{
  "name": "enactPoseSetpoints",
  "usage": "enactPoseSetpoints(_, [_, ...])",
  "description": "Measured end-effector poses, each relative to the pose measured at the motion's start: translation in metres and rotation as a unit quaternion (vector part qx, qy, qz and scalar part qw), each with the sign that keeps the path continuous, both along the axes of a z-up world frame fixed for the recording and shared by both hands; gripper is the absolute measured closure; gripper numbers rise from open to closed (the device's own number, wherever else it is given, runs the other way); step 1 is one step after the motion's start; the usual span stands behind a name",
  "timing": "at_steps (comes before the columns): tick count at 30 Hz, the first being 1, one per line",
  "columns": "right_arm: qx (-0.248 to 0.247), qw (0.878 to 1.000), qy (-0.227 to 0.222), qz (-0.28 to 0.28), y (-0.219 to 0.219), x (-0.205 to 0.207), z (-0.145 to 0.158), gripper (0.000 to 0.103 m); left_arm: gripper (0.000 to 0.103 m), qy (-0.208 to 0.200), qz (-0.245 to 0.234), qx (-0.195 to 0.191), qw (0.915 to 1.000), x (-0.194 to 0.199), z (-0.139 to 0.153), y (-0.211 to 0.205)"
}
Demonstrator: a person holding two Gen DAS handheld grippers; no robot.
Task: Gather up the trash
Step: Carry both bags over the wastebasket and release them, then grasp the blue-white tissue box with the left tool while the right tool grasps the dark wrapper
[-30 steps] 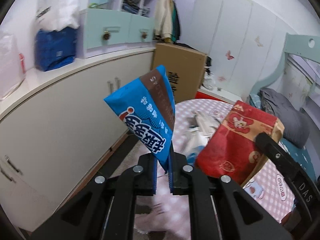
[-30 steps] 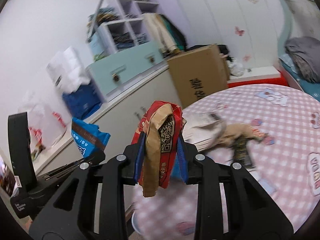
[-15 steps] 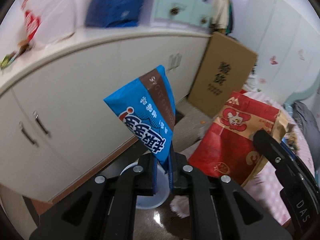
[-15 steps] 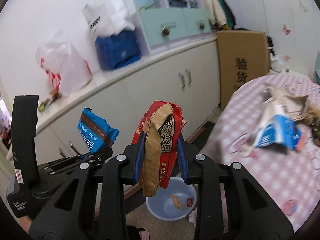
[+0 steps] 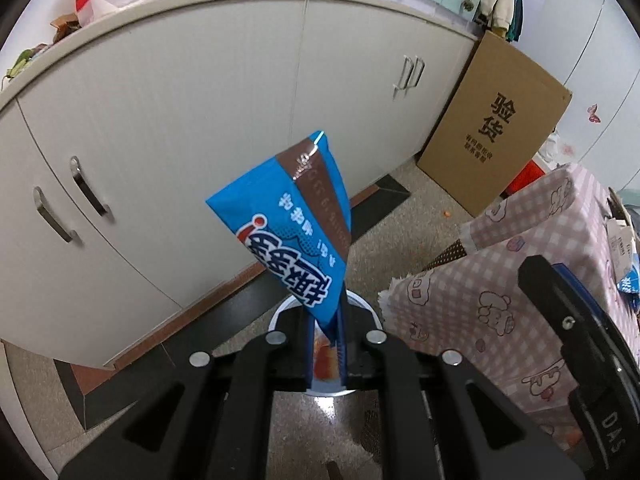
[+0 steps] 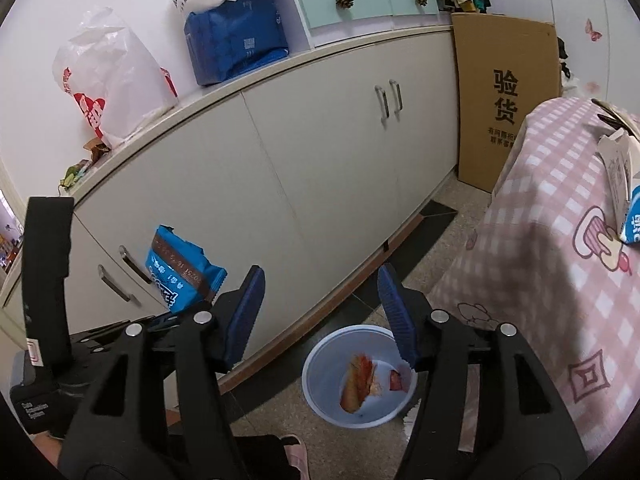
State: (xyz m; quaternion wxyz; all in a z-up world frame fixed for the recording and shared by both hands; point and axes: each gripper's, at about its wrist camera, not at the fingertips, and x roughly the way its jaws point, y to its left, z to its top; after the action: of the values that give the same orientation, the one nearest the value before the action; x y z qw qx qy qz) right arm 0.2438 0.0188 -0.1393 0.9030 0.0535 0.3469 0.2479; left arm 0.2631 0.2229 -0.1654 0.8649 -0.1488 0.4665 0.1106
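The right gripper (image 6: 320,312) tilts down toward the floor with its blue-padded jaws spread and nothing between them; they have just been opening, and the red and tan wrapper (image 6: 358,380) lies in the pale blue bin (image 6: 320,400) straight below the gap, next to a smaller red scrap (image 6: 396,380). The bin stands on the speckled floor (image 6: 440,240) at the foot of the long white cabinet (image 6: 320,160), just beside the hanging edge of the pink checked cloth on the worktop (image 6: 560,220). To the right gripper's left, the left gripper (image 5: 325,332) points more steeply down, jaws pressed together and pinching the lower corner of the blue snack wrapper (image 5: 292,240), which stands up and leans left above the bin's rim (image 5: 280,312). From the left wrist view the bin is mostly hidden behind the gripper, and the right gripper's black body shows at the lower right. Farther off, a cardboard box (image 6: 504,92) leans against the cabinet's far end, and bags sit on the cabinet top: a white plastic bag (image 6: 112,80) and a blue pack (image 6: 236,40).
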Motion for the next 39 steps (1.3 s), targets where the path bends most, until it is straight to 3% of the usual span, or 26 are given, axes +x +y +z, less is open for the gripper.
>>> enactPoseSetpoints(11, [-0.01,1.0,-0.006,-0.02,-0.018,-0.002,0.002,0.044,0.094,0.009,-0.02,0.0,0.9998,0.009,-0.007,-0.025])
enactPoseSetpoints(24, [0.002,0.998,-0.028,-0.049,-0.038,-0.003,0.009,0.044,0.09,-0.004,-0.036,0.006,0.9993,0.02,0.007,-0.044])
enactPoseSetpoints(26, [0.005,0.998,-0.033,-0.054,-0.042,-0.003,0.011,0.044,0.063,-0.002,-0.038,0.001,0.9993,0.021,0.008,-0.046])
enactPoseSetpoints(28, [0.007,0.998,-0.035,-0.059,-0.045,-0.004,0.013,0.043,0.042,-0.002,-0.033,0.002,0.9994,0.021,0.01,-0.048])
enactPoseSetpoints(39, [0.024,0.996,-0.041,-0.071,-0.065,-0.016,0.032,0.043,0.041,-0.023,-0.039,0.007,0.999,0.002,0.038,-0.057])
